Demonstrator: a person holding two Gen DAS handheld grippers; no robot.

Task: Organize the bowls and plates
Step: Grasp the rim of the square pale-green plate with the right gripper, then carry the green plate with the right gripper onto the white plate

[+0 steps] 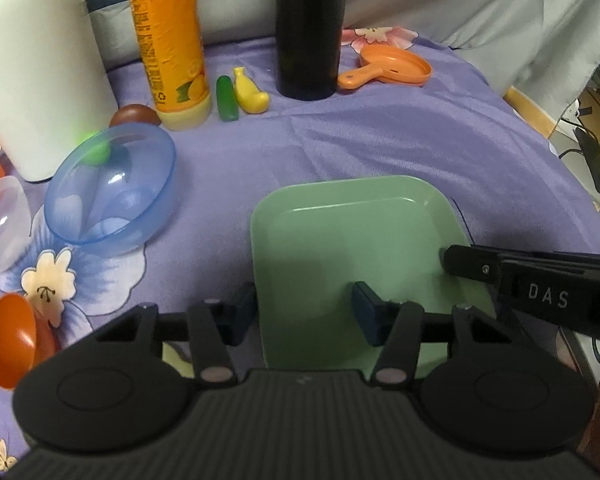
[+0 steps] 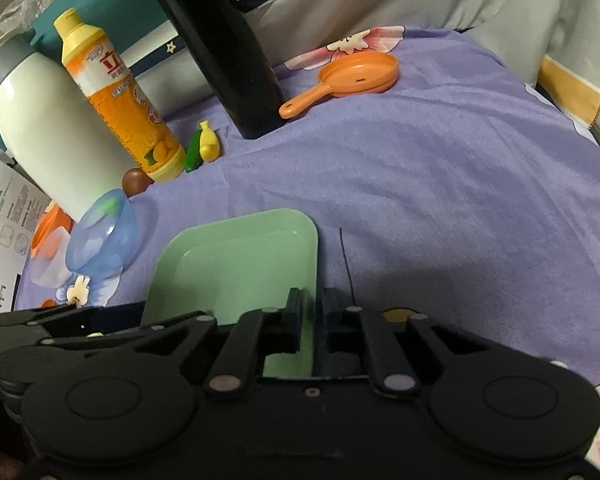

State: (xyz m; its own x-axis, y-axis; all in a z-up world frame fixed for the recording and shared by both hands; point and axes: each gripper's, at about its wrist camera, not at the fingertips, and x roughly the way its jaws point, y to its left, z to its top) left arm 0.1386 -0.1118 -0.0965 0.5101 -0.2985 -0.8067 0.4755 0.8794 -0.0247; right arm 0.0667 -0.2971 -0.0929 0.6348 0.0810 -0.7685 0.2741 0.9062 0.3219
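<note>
A green square plate (image 1: pixel 340 240) lies on the purple cloth, seen also in the right wrist view as the green plate (image 2: pixel 236 264). My left gripper (image 1: pixel 304 312) straddles the plate's left rim: one finger is outside the edge, the other over the plate's floor, with a wide gap between the pads. My right gripper (image 2: pixel 313 316) is shut on the plate's right rim; its tip, the right gripper (image 1: pixel 456 260), shows at that edge. A blue see-through bowl (image 1: pixel 112 188) leans tilted to the left, beside a clear bowl (image 1: pixel 0 228) and an orange bowl (image 1: pixel 10 340).
At the back stand a white flask (image 1: pixel 40 68), an orange bottle (image 1: pixel 172 48) and a black bottle (image 1: pixel 310 28). A toy cucumber (image 1: pixel 226 98), toy banana (image 1: pixel 250 90) and orange toy pan (image 1: pixel 392 66) lie near them. The table edge runs along the right.
</note>
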